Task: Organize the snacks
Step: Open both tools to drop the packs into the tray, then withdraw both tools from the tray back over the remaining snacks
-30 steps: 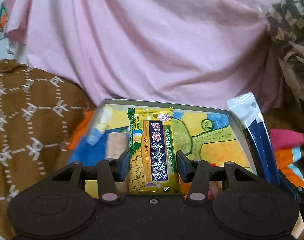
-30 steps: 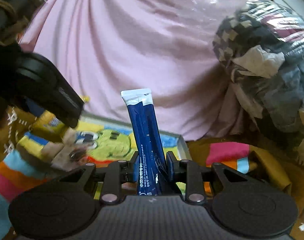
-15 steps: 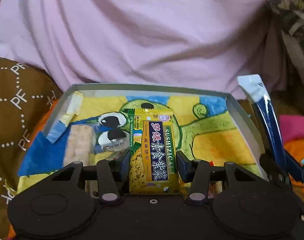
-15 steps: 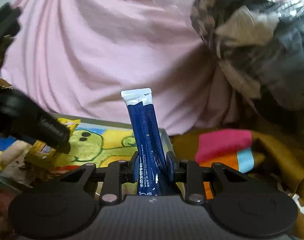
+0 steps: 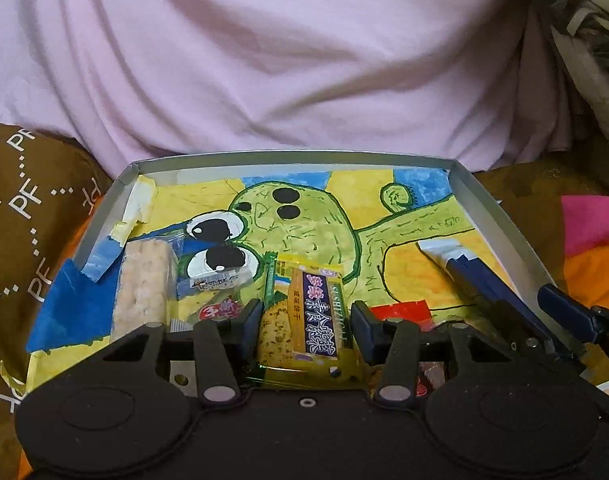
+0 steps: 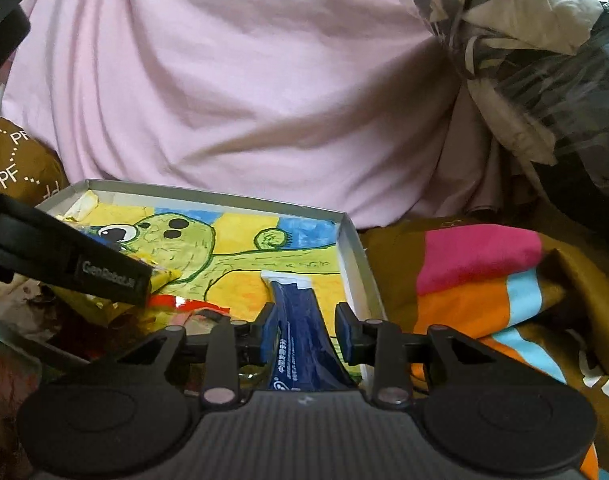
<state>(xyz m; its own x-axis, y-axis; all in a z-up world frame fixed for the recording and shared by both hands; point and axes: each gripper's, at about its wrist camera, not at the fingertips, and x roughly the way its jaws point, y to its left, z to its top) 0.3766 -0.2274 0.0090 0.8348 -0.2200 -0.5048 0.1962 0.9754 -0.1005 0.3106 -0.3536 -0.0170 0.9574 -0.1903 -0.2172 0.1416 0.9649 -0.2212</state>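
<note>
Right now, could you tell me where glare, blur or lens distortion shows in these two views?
Left wrist view: the tray rim bows from the fisheye; the patterned cloth top right is smeared. Right wrist view: glare on the red wrapper and the plastic bag; corners are dark.

A soft bed is covered by a brown blanket [image 5: 28,216] with white letters. On it sits a flat grey tray [image 5: 488,216]. Beside the tray lies a striped cloth [image 6: 480,280] in pink, orange and blue. A big pink sheet [image 5: 288,60] is bunched up behind.
</note>
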